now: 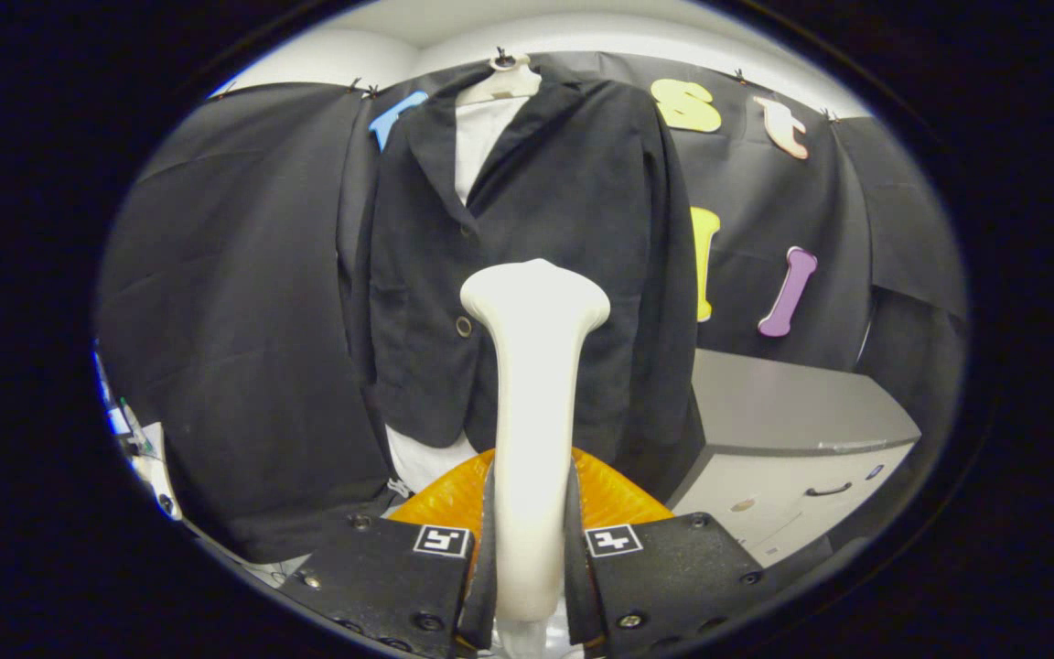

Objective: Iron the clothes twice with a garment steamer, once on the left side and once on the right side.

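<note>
The gripper (532, 549) is clenched on the handle of the garment steamer (534, 366), both fingers pressing its sides. The steamer is rigid and smooth, likely slippery, so a firm hold low on the handle suits it. Its head stands just before the jacket (536, 192), near the button (463, 326); contact cannot be told. The jacket hangs from a hanger (504, 82) over a white shirt (477, 137); it is soft and likely yields under pressure. A grey cabinet (792, 412) stands beside the jacket's hem.

even bright light from above | sharp focus | strong fisheye bending at edges
</note>
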Demonstrator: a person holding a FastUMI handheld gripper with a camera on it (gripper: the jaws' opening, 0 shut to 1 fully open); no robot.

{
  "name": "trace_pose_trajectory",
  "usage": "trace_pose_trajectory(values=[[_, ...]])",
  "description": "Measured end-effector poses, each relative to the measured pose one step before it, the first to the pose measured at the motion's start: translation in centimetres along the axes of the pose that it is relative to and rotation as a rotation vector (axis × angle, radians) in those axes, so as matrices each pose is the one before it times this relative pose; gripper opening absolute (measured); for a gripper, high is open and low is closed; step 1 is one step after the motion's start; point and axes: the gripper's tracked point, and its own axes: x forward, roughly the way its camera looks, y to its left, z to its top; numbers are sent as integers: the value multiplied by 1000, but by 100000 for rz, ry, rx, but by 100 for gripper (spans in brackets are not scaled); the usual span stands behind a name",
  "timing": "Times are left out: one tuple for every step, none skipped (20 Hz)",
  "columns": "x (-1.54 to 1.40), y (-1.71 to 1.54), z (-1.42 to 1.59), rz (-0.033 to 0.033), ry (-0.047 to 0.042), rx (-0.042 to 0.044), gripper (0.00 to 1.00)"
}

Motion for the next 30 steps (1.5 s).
trace_pose_trajectory(values=[[-273,403,1310,455,-2322,89,33],[-156,453,1220,407,-2402,-615,33],[9,513,1263,459,-2302,-140,33],[-21,578,1061,306,-1920,-71,33],[142,533,1053,225,-1512,-47,33],[170,614,974,249,-1427,81,33],[290,592,1152,291,-1385,34,33],[254,536,978,265,-1574,130,33],[281,625,1075,367,-1707,185,33],[227,766,1027,447,-1606,-13,33],[330,705,1028,572,-1376,-165,33],[356,906,990,853,-1535,221,33],[441,912,959,891,-1600,183,33],[338,1039,991,608,-1524,-196,33],[349,997,1015,867,-1470,-173,33],[312,1111,892,1005,-1789,63,33],[265,854,946,629,-1859,-240,33],[621,847,947,358,-1696,-482,33],[723,853,902,421,-1400,-216,33],[747,773,848,456,-1228,-340,33],[667,692,737,293,-1233,-451,33],[660,649,613,-37,-864,-884,33],[605,615,530,78,-534,-379,33],[730,565,384,24,-315,-67,33],[741,345,420,-513,-290,-631,33],[636,204,286,-535,-240,-201,33],[646,367,279,-62,-333,103,33],[529,315,149,-30,119,-453,33],[478,285,130,5,-54,104,33],[471,132,-45,-397,199,-626,33]])
